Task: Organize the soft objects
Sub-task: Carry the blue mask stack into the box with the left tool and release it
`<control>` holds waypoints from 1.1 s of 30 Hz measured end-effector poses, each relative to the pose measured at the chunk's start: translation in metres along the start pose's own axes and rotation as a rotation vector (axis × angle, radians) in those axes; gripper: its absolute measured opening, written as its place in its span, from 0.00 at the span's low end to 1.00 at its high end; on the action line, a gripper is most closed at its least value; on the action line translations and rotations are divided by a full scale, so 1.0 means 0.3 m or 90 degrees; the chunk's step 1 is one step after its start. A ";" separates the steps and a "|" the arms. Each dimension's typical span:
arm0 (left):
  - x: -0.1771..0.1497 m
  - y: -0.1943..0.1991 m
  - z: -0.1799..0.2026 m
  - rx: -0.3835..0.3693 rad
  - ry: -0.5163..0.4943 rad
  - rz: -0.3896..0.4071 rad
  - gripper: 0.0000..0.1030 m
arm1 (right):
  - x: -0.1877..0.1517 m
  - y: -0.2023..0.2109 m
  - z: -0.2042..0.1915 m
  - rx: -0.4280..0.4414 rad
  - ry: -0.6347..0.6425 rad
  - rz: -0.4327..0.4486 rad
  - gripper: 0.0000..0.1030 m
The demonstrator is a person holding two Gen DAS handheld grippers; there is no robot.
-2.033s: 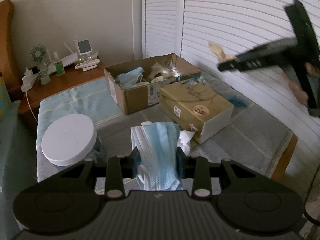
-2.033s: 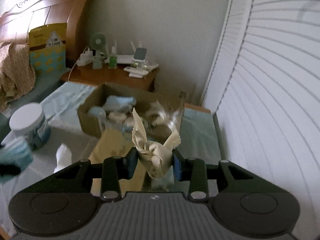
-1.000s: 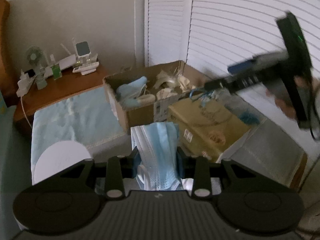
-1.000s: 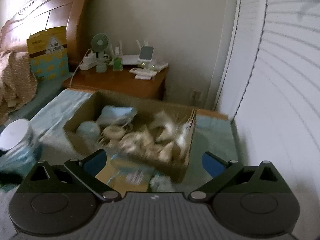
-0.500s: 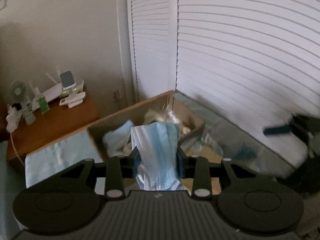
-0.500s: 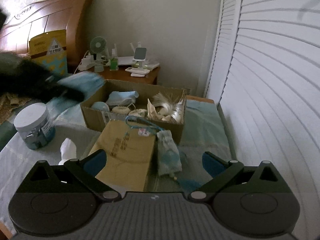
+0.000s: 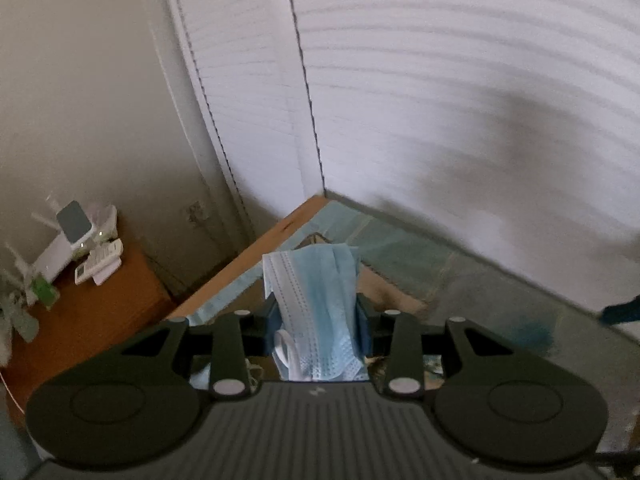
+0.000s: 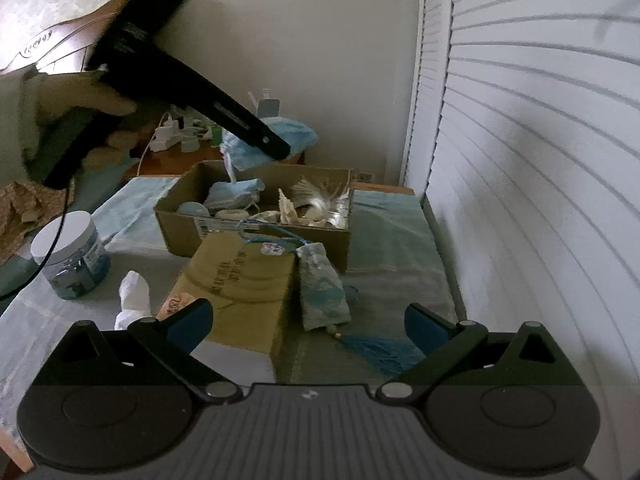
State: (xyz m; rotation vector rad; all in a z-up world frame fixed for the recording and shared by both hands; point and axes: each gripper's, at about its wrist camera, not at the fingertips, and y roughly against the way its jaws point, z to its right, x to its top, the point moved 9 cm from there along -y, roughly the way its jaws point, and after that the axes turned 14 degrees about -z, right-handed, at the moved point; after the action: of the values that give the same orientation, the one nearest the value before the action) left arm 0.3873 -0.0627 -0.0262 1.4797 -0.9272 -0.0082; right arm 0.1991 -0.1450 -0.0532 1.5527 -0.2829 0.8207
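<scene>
My left gripper (image 7: 316, 316) has its jaws pinching a light blue face mask (image 7: 314, 300), folded, with a white ear loop hanging at the lower left of the jaws. In the right wrist view I see this same gripper (image 8: 262, 142) held above the open cardboard box (image 8: 256, 236), the mask (image 8: 280, 136) bunched at its tip over the left back part of the box.

My right gripper (image 8: 306, 320) has its jaws spread wide and nothing is between them. Straight ahead of these jaws lies a small blue patterned pouch (image 8: 322, 286) with a blue tassel (image 8: 376, 350), resting on the grey-green cloth and touching the side of a closed tan carton (image 8: 240, 280). Beyond the carton the open box holds another blue mask (image 8: 234, 194), pale round things and white feathers (image 8: 320, 200). Left of the jaws stand a white sock (image 8: 132, 294) and a jar with a white lid (image 8: 70, 256).
</scene>
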 end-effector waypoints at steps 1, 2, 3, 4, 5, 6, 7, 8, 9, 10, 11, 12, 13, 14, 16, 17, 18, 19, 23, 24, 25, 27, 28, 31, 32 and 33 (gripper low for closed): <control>0.008 -0.023 -0.004 0.006 -0.007 -0.008 0.36 | 0.000 -0.004 0.007 0.000 -0.003 -0.001 1.00; 0.014 -0.044 -0.006 0.010 -0.013 -0.016 0.36 | -0.001 -0.008 0.012 0.000 -0.006 -0.002 1.00; 0.022 -0.065 -0.010 0.012 -0.017 -0.023 0.36 | -0.002 -0.013 0.019 0.000 -0.011 -0.003 1.00; 0.029 -0.085 -0.012 0.009 -0.023 -0.026 0.36 | -0.002 -0.018 0.026 0.002 -0.015 -0.006 1.00; 0.034 -0.103 -0.015 0.010 -0.027 -0.031 0.36 | -0.002 -0.023 0.031 0.002 -0.018 -0.008 1.00; 0.039 -0.119 -0.020 0.014 -0.028 -0.035 0.36 | -0.003 -0.028 0.038 0.000 -0.021 -0.010 1.00; 0.046 -0.135 -0.023 0.014 -0.030 -0.036 0.36 | -0.003 -0.033 0.043 -0.002 -0.024 -0.012 1.00; 0.052 -0.146 -0.021 0.014 -0.032 -0.037 0.37 | -0.003 -0.036 0.046 -0.001 -0.026 -0.013 1.00; 0.056 -0.162 -0.024 0.015 -0.030 -0.037 0.39 | -0.003 -0.040 0.050 0.000 -0.029 -0.013 1.00; 0.055 -0.171 -0.027 0.017 -0.027 -0.038 0.49 | -0.003 -0.043 0.053 0.002 -0.033 -0.015 1.00; 0.057 -0.179 -0.031 0.020 -0.023 -0.040 0.57 | -0.003 -0.046 0.054 0.005 -0.036 -0.016 1.00; 0.053 -0.184 -0.035 0.023 -0.016 -0.041 0.74 | -0.004 -0.049 0.053 0.010 -0.037 -0.018 1.00; 0.051 -0.182 -0.037 0.028 -0.008 -0.037 0.81 | -0.004 -0.052 0.052 0.012 -0.038 -0.019 1.00; 0.053 -0.179 -0.041 0.033 -0.003 -0.032 0.81 | -0.003 -0.054 0.051 0.013 -0.037 -0.021 1.00; 0.049 -0.171 -0.046 0.036 0.001 -0.031 0.81 | -0.003 -0.056 0.049 0.010 -0.034 -0.021 1.00; 0.046 -0.166 -0.050 0.035 0.004 -0.032 0.81 | -0.001 -0.058 0.049 0.009 -0.034 -0.023 1.00; 0.040 -0.158 -0.052 0.032 0.009 -0.032 0.81 | 0.000 -0.059 0.049 0.010 -0.034 -0.023 1.00; 0.038 -0.151 -0.053 0.029 0.012 -0.034 0.83 | 0.001 -0.058 0.049 0.009 -0.035 -0.023 1.00; 0.026 -0.131 -0.056 0.018 0.022 -0.038 0.85 | 0.000 -0.047 0.043 0.009 -0.035 -0.020 1.00; 0.022 -0.123 -0.057 0.017 0.025 -0.038 0.85 | 0.000 -0.043 0.041 0.008 -0.034 -0.019 1.00; 0.020 -0.117 -0.056 0.015 0.027 -0.038 0.85 | 0.001 -0.039 0.039 0.009 -0.034 -0.017 1.00; 0.017 -0.100 -0.058 0.016 0.034 -0.034 0.85 | 0.001 -0.029 0.035 0.010 -0.034 -0.014 1.00; 0.017 -0.090 -0.060 0.015 0.037 -0.031 0.85 | 0.002 -0.023 0.034 0.008 -0.033 -0.012 1.00; 0.009 -0.052 -0.059 0.012 0.047 -0.023 0.87 | 0.005 -0.005 0.032 0.005 -0.030 -0.004 1.00; 0.004 -0.039 -0.058 0.014 0.050 -0.022 0.87 | 0.006 0.001 0.032 0.005 -0.030 -0.002 1.00; 0.000 -0.024 -0.054 0.014 0.052 -0.019 0.87 | 0.006 0.006 0.031 0.004 -0.031 -0.001 1.00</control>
State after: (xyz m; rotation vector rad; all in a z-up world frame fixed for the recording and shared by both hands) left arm 0.3996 -0.0503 -0.0295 1.5023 -0.8420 0.0405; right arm 0.2024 -0.1537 -0.0501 1.5804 -0.3139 0.7844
